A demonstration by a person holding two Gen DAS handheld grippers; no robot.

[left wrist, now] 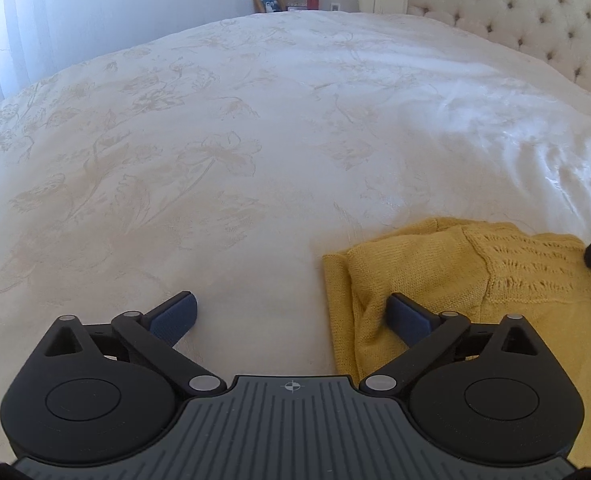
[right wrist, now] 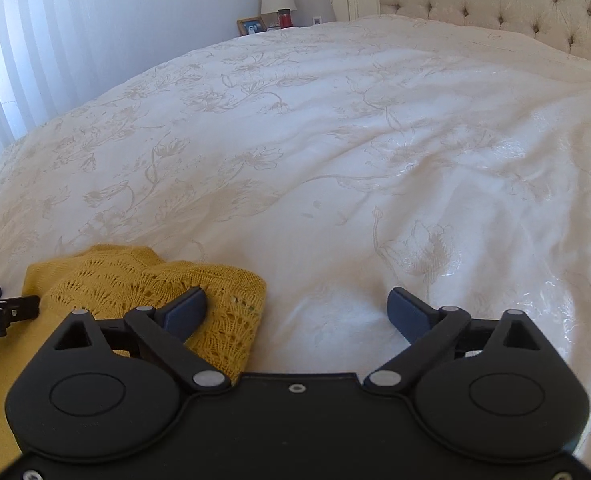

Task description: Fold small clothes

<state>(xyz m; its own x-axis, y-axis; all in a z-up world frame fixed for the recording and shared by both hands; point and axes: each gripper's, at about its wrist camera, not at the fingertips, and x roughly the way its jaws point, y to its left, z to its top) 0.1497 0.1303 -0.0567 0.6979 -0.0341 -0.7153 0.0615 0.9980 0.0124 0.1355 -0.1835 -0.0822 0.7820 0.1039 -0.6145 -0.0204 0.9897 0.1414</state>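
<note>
Yellow knit garment (left wrist: 467, 280) lies on bed (left wrist: 255, 140) between both gaping, empty tools: right of left tool (left wrist: 291, 320), left of right tool (right wrist: 297, 312).

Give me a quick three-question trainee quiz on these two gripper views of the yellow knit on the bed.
1. True or false: the left gripper is clamped shut on the yellow knit garment.
2. The garment lies on: A) a bare wooden floor, B) the white floral bedspread, C) a chair.
3. Fill in: in the right wrist view, the garment lies toward the ___ side of the right gripper.

Key: 1 false, both grippers are open; 2 B; 3 left.
</note>
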